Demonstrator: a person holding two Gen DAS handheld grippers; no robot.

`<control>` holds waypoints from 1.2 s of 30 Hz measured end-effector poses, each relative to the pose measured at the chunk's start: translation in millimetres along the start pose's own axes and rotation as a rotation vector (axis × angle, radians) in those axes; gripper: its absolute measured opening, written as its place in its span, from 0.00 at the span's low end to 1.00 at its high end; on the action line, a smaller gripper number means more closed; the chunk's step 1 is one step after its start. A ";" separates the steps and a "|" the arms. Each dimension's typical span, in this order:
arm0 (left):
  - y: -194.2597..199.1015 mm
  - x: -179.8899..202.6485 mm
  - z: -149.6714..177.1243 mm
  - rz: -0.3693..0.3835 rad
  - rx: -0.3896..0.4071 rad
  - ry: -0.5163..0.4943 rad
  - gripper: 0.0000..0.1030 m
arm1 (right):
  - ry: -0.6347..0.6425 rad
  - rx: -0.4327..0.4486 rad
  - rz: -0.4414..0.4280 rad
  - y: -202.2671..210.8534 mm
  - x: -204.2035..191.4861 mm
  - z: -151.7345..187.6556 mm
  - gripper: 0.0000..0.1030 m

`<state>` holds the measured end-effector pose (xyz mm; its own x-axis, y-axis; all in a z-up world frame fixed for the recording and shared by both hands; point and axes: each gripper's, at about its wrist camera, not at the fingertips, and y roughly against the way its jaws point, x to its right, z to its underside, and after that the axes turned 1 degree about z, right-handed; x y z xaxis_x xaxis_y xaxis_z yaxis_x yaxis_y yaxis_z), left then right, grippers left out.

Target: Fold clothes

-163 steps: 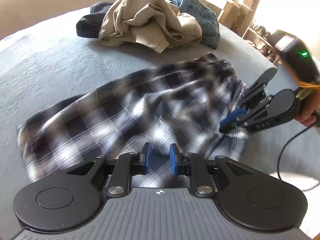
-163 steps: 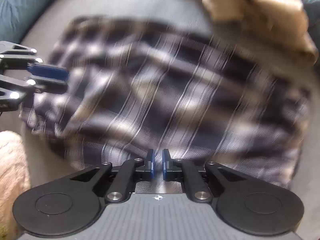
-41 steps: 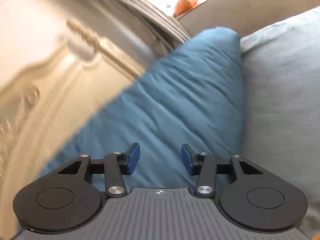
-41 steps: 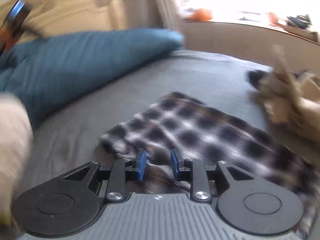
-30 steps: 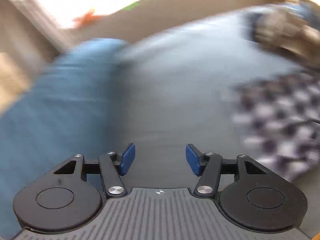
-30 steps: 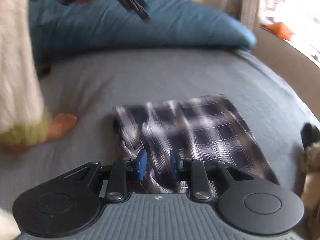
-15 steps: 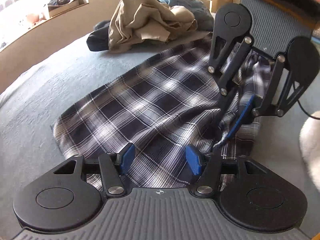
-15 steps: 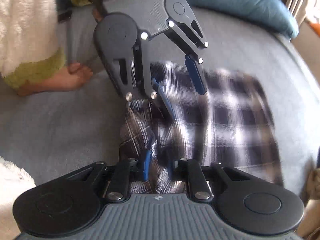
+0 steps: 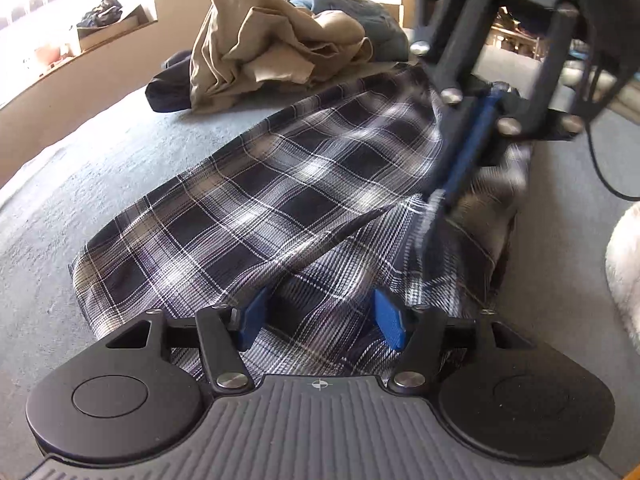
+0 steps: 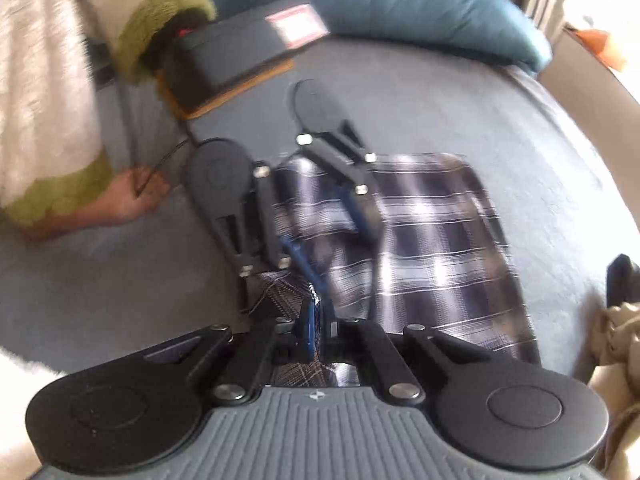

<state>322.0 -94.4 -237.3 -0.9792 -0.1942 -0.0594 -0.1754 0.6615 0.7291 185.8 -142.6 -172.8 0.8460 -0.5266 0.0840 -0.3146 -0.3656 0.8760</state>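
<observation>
A dark blue and white plaid shirt [image 9: 280, 200] lies folded lengthwise on the grey bed [image 9: 80, 184]. My left gripper [image 9: 320, 322] is open, its blue pads [image 9: 250, 322] straddling the shirt's near edge without holding it. In the right wrist view the left gripper [image 10: 332, 236] hovers open over the plaid shirt [image 10: 440, 240]. My right gripper [image 10: 318, 320] is shut on a raised fold at the shirt's corner. From the left wrist view the right gripper [image 9: 434, 204] comes down from the upper right and pinches the cloth.
A heap of tan clothes [image 9: 272, 40], jeans [image 9: 352, 4] and a dark garment [image 9: 168, 88] sits at the bed's far end. A blue pillow [image 10: 380, 4] lies at the other end. A person's hand [image 10: 128, 196] and fluffy sleeve [image 10: 48, 80] are beside the shirt. A cable [image 9: 600, 168] trails on the right.
The right gripper has closed on the shirt's corner fold. The left gripper has moved in closer over the shirt's near edge and stays open.
</observation>
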 end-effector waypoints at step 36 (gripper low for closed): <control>57.0 -3.2 15.3 -0.058 0.036 0.270 0.56 | -0.820 0.042 0.155 33.9 33.7 69.2 0.10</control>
<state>313.5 -45.0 -206.1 -0.9055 -0.4153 0.0876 -0.2384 0.6684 0.7046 173.9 -225.8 -173.1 0.2153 -0.9589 -0.1848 -0.4312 -0.2632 0.8630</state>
